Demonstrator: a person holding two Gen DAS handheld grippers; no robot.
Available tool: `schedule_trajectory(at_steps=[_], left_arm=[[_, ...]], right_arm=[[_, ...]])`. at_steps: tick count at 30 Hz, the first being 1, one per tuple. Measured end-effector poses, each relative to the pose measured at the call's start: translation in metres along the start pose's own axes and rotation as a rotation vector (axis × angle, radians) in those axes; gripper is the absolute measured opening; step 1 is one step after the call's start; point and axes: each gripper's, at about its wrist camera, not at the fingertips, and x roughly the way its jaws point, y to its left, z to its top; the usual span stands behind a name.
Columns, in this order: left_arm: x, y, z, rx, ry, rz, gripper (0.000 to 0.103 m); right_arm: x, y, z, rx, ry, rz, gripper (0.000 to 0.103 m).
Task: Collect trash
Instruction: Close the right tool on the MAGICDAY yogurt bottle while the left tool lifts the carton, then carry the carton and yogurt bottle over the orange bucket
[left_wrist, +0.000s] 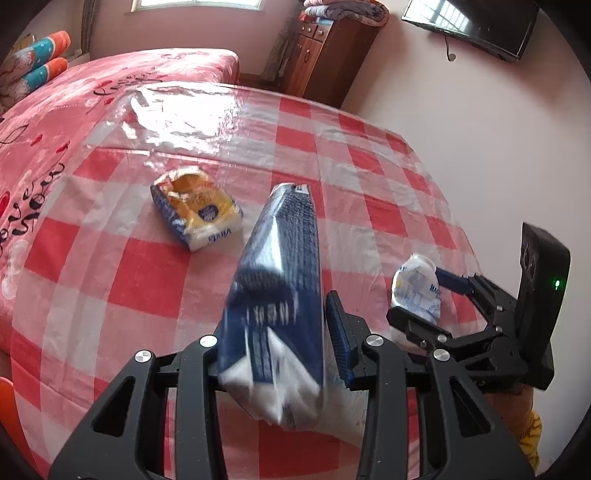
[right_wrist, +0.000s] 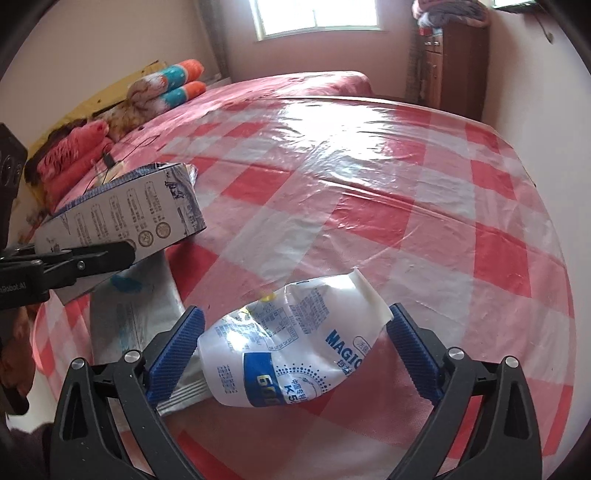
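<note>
Right now your left tongs (left_wrist: 275, 354) are clamped narrow on a flattened blue carton (left_wrist: 280, 280), which sticks up and away from the fingers, clear of the red-and-white checked cloth (left_wrist: 369, 155) that covers the bench. From the right wrist view you can see the same carton's grey printed face (right_wrist: 122, 218), pinched near its lower end by the left tongs, with a pale crumpled bag (right_wrist: 125, 317) hanging below it.

Your right tongs (right_wrist: 295, 347) stand wide. A crumpled white plastic wrapper (right_wrist: 295, 347) with blue print lies between the blue ribbed pads (right_wrist: 177, 354); the left pad looks to be against its edge, the right pad is just beside its folded corner, and whether either presses on it cannot be told.

Further out on the cloth, well apart from both tongs, sits a yellow and white tissue pack (left_wrist: 195, 214), lying flat. Beyond the bench you see a bed with a pink cover (left_wrist: 110, 85) and a wooden cabinet (left_wrist: 325, 51) by the wall.
</note>
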Motion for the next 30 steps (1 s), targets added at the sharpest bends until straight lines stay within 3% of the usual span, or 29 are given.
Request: schedule_trajectory(at_steps=[4, 6, 10, 13, 15, 16, 30], left_arm=[[0.000, 0.000, -0.003, 0.013, 0.009, -0.007, 0.047], [-0.001, -0.001, -0.002, 0.020, 0.005, -0.006, 0.063], [0.000, -0.005, 0.000, 0.048, -0.009, 0.026, 0.064], [0.001, -0.003, 0.000, 0.033, -0.013, 0.030, 0.059], [0.001, -0.002, -0.001, 0.029, -0.012, 0.029, 0.042], [0.001, -0.002, -0.001, 0.028, -0.011, 0.024, 0.040], [-0.026, 0.013, -0.011, -0.001, -0.069, 0.000, 0.038]], right_arm=[[0.002, 0.007, -0.001, -0.030, 0.013, -0.025, 0.099], [0.003, 0.009, -0.001, -0.044, 0.017, -0.030, 0.099], [0.004, 0.012, 0.000, -0.058, 0.021, -0.029, 0.099], [0.005, 0.012, 0.000, -0.061, 0.023, -0.034, 0.098], [0.005, 0.011, 0.000, -0.060, 0.023, -0.038, 0.098], [0.005, 0.012, 0.000, -0.061, 0.022, -0.042, 0.098], [-0.002, 0.013, 0.000, -0.033, -0.011, -0.086, 0.098]])
